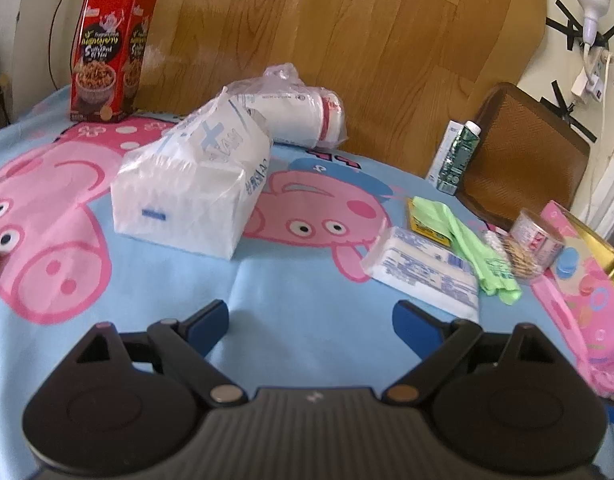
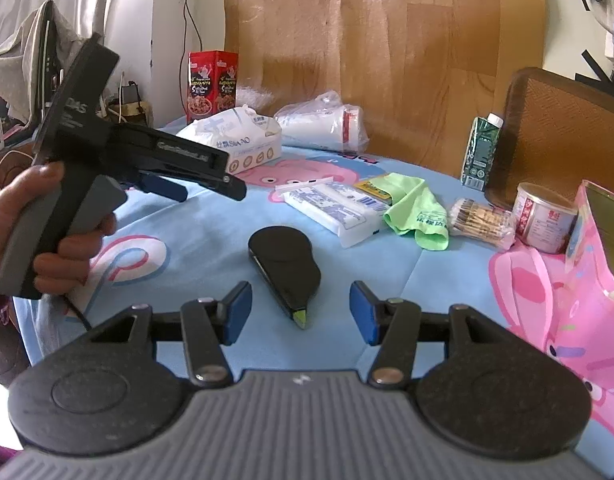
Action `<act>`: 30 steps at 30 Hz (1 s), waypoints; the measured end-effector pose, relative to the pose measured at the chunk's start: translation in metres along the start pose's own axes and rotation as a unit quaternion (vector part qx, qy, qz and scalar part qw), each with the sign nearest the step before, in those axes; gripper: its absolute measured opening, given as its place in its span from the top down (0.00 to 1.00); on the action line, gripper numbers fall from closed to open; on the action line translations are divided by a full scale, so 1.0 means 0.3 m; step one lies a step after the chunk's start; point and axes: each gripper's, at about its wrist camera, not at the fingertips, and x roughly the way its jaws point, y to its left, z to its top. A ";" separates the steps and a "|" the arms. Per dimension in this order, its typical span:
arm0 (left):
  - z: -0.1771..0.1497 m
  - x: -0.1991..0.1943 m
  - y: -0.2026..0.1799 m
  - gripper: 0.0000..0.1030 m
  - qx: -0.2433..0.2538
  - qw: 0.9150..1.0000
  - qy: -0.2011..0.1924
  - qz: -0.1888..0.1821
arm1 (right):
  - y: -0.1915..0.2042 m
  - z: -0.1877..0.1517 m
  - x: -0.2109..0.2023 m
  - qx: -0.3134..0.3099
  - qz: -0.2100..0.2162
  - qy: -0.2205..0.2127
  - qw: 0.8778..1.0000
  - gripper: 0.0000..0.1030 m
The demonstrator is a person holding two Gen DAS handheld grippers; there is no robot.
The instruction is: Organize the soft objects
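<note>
A big white tissue pack (image 1: 187, 184) lies on the blue cartoon cloth (image 1: 299, 280), ahead of my open, empty left gripper (image 1: 310, 324). Behind it lies a bagged white roll (image 1: 303, 114). A small flat tissue pack (image 1: 423, 266) and a green cloth (image 1: 467, 244) lie to the right. In the right wrist view my right gripper (image 2: 301, 314) is open and empty, just short of a black highlighter (image 2: 285, 266). The left gripper (image 2: 163, 168) shows there, held in a hand, with the tissue pack (image 2: 243, 140), the small pack (image 2: 335, 208) and the green cloth (image 2: 415, 208) beyond.
A red snack box (image 1: 107, 56) stands at the back left. A green carton (image 1: 457, 156), a brown tray (image 1: 523, 156), a can (image 1: 537, 236), a bag of cotton swabs (image 2: 481, 222) and a pink bag (image 1: 587, 292) crowd the right side. A wooden board (image 1: 327, 32) stands behind.
</note>
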 end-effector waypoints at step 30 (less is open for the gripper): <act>-0.054 -0.012 -0.126 0.36 -0.048 0.981 0.116 -0.150 | -0.009 0.036 0.140 0.006 0.041 0.034 0.999 0.58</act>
